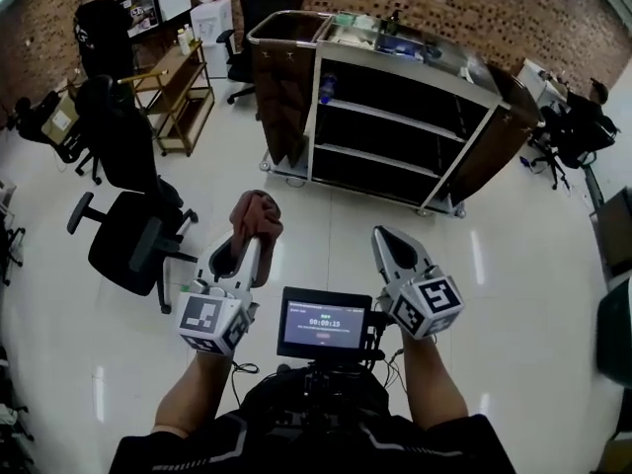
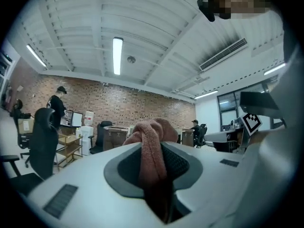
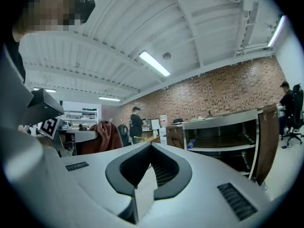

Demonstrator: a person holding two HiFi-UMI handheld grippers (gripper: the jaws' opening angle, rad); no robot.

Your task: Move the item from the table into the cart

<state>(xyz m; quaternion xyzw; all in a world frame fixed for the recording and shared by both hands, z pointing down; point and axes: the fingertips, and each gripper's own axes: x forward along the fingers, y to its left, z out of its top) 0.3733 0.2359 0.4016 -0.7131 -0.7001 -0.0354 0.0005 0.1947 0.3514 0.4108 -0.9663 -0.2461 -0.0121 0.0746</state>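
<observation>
Holding the reddish cloth [image 1: 257,213] pinched between its 2 fingers, w/ a bunch sticking out past the tips, the left gripper [image 1: 249,257] prob. grips deep so nothing slips. Right gripper [image 1: 393,247] is empty, fingers pressed together, kept just beside. The cart [image 1: 494,141] stands well ahead of both tips.

Open-plan office, loft style. Given away by: brick wall [image 1: 474,8], swivel chairs [image 1: 130,243] scattered over a glossy white floor [image 1: 523,294], monitors [image 1: 158,6] and a water dispenser [image 1: 211,23] set at the back, strip lights [image 2: 117,56] hung from exposed ceiling. A steel cart [image 1: 395,107] is parked mid-floor.
</observation>
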